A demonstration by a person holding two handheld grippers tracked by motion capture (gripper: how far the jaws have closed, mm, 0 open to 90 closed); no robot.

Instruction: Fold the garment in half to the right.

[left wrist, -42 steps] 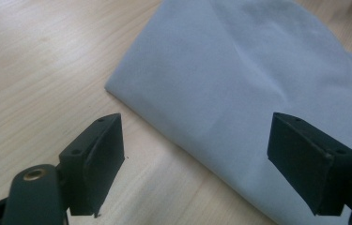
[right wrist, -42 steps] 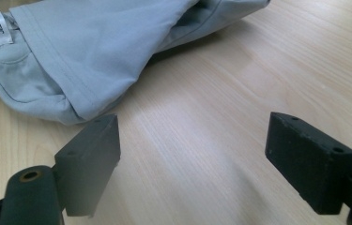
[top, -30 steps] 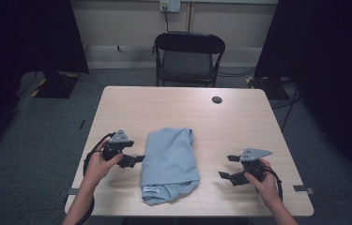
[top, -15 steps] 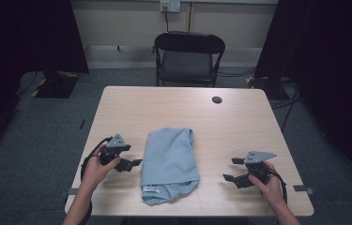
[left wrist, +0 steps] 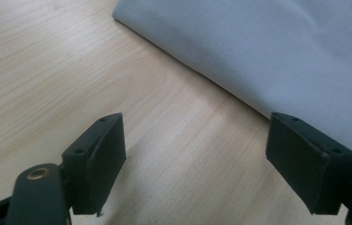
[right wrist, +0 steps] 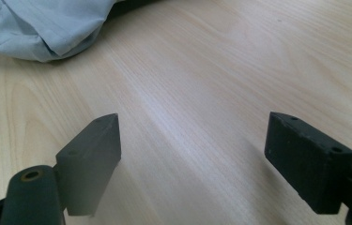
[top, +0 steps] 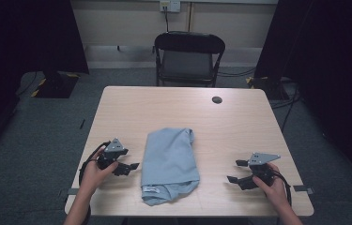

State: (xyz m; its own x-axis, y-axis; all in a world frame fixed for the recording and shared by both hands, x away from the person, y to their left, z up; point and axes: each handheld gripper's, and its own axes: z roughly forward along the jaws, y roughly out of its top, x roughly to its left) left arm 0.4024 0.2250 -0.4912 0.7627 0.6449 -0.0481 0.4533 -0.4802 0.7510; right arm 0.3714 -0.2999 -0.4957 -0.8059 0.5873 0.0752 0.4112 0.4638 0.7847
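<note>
Pale wood table (top: 239, 122) is seen from above, with a folded light blue cloth (top: 170, 161) laid near its front edge, midway between both grippers. No container is present. Left gripper (top: 127, 168) is held low just beside the cloth's left edge, jaws spread wide and empty. Right gripper (top: 237, 171) is held well apart from the cloth, jaws likewise spread and empty. Bare tabletop is left behind the cloth, where a small dark disc (top: 217, 100) lies.
</note>
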